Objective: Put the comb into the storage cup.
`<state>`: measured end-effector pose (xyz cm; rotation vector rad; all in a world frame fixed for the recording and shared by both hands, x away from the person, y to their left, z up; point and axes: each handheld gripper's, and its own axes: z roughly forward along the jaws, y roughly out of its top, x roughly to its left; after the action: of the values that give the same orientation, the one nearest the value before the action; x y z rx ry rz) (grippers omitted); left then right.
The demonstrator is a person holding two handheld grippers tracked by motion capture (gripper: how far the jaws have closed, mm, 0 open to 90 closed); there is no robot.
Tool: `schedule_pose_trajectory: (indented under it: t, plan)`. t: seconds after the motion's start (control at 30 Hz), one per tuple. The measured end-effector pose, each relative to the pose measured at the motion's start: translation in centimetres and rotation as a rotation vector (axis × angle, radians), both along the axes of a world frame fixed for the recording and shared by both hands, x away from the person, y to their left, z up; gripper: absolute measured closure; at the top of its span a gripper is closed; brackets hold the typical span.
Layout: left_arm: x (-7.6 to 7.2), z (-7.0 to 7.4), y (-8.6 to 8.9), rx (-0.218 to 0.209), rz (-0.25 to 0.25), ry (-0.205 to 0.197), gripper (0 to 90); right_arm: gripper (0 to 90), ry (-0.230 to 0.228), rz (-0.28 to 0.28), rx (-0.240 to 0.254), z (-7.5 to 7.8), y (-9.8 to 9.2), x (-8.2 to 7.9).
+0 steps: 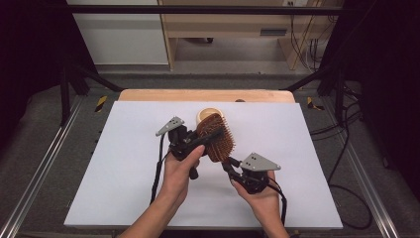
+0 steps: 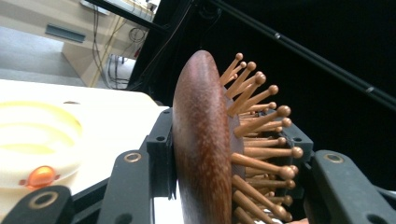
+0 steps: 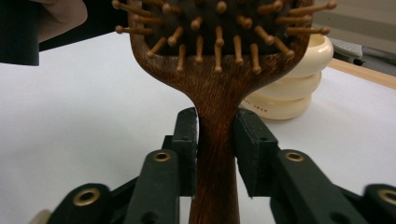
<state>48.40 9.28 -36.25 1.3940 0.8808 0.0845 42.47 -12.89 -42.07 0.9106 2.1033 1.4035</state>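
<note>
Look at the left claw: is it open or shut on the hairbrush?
Shut. The left claw clamps the hairbrush head, one jaw on its wooden back, the other against the bristle side. The right claw grips the handle.

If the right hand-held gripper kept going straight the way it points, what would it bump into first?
It already grips the hairbrush by the handle. Past that, the right hand-held gripper would probably meet the cream ring-shaped holder first, though depth is unclear.

hairbrush (image 3: 219,93): top, handle end cut off | cream holder (image 3: 299,84): partly hidden behind
</note>
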Motion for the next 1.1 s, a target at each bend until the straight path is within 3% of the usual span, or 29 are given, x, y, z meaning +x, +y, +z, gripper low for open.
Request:
schedule_pose_trajectory:
  t: [0.07, 0.3, 0.47, 0.53, 0.57, 0.63, 0.77, 0.93, 1.1]
  plan:
    - [0.1, -0.1, 0.0, 0.025, 0.005, -0.009, 51.4, 66.5, 0.005, -0.006, 0.001, 0.0, 0.0, 0.0]
    - [0.5, 0.1, 0.6, 0.013, 0.039, -0.001, 51.4, 51.2, 0.007, -0.028, 0.000, 0.1, -0.3, -0.3]
    - [0.7, 0.6, 1.2, 0.016, 0.061, -0.012, 51.4, 35.7, 0.009, -0.050, 0.037, 0.3, -1.1, -0.4]
    - [0.9, 0.9, 1.3, 0.015, 0.072, -0.016, 51.4, 29.3, 0.013, -0.082, 0.045, 0.3, -1.4, -0.3]
    - [1.1, 1.3, 1.5, 0.029, 0.080, -0.026, 51.4, 22.1, -0.003, -0.127, 0.036, 0.1, -1.7, -0.2]
    - [1.3, 1.7, 1.6, 0.043, 0.086, -0.039, 51.4, 18.3, 0.003, -0.167, 0.022, 0.0, -2.0, -0.2]
    - [1.8, 2.7, 1.6, 0.052, 0.094, -0.064, 51.4, 10.2, -0.024, -0.180, 0.011, -0.4, -2.8, -0.1]
    - [2.5, 3.6, 1.4, 0.073, 0.094, -0.088, 51.3, 9.3, -0.026, -0.203, 0.008, -0.8, -3.5, 0.1]
    - [3.4, 4.4, 1.1, 0.098, 0.096, -0.110, 51.2, 9.3, -0.022, -0.197, -0.034, -1.1, -4.3, 0.3]
